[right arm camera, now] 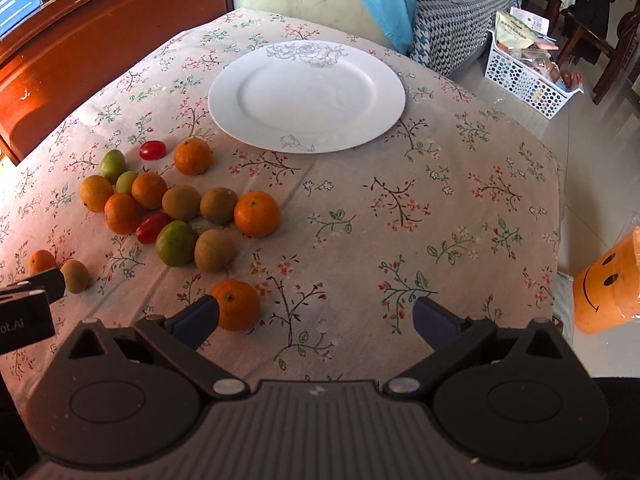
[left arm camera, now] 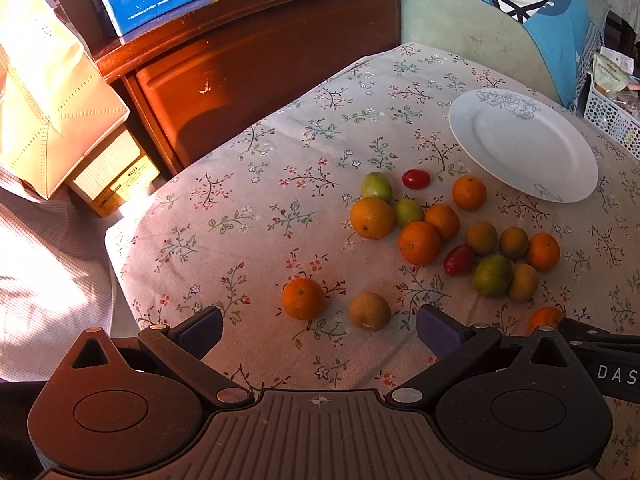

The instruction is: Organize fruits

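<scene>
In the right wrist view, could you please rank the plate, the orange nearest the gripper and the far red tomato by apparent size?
1. plate, largest.
2. nearest orange; closeness to the camera enlarges it.
3. far red tomato, smallest.

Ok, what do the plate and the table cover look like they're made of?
The plate looks like glazed white ceramic, possibly melamine: smooth, slightly glossy, with grey line-drawn flowers on the rim. The table cover looks like matte woven cloth: floral print, visible weave, soft creases over the edges.

Sunlit wooden cabinet (left arm camera: 256, 64); pale tiled floor (right arm camera: 592, 184).
</scene>
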A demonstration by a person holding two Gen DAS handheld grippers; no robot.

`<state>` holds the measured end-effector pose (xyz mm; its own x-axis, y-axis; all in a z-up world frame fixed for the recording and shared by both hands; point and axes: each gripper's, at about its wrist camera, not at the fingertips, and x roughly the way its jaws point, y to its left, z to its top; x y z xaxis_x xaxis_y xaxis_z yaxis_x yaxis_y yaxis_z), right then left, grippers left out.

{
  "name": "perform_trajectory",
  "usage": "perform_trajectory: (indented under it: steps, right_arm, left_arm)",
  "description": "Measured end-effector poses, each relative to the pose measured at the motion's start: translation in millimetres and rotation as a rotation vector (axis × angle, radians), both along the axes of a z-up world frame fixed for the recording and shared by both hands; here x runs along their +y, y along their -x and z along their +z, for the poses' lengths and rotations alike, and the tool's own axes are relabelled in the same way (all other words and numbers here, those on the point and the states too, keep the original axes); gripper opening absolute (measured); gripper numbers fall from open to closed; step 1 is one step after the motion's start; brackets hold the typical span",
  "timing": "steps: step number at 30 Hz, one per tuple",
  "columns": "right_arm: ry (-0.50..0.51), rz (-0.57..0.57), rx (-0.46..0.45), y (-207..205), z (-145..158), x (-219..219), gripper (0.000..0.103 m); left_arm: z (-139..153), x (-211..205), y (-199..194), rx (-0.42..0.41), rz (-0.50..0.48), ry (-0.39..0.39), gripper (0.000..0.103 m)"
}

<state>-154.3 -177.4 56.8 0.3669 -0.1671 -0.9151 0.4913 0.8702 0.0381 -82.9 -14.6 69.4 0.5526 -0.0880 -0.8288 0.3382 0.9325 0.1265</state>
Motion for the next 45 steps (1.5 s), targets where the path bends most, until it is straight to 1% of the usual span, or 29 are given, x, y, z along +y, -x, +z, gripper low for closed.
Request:
perform_trajectory:
  steps: [6, 27, 32, 45]
  right_arm:
    - [-0.002, -0.017, -0.012, 2.3, 0.0, -2.5, 0.102]
    - [0.064, 0.021, -0.044, 1.3, 3.5, 6.4, 0.102]
    - [0.073, 0.022, -0.052, 2.0, 4.7, 6.0, 0.102]
    - [0.082, 0.022, -0.068, 2.8, 7.2, 6.5, 0.102]
  left_arm:
    - [-2.7, -4.0, 2.2, -0.002, -0.014, -0.012, 0.103]
    - [-7.5, -11.4, 7.9, -0.009, -0.042, -0.044, 0.103]
    - [-6.0, -11.8, 8.7, -0.022, -0.046, -0.050, 0.103]
    - [-4.6, -12.3, 10.0, -0.030, -0.046, -0.042, 0.103]
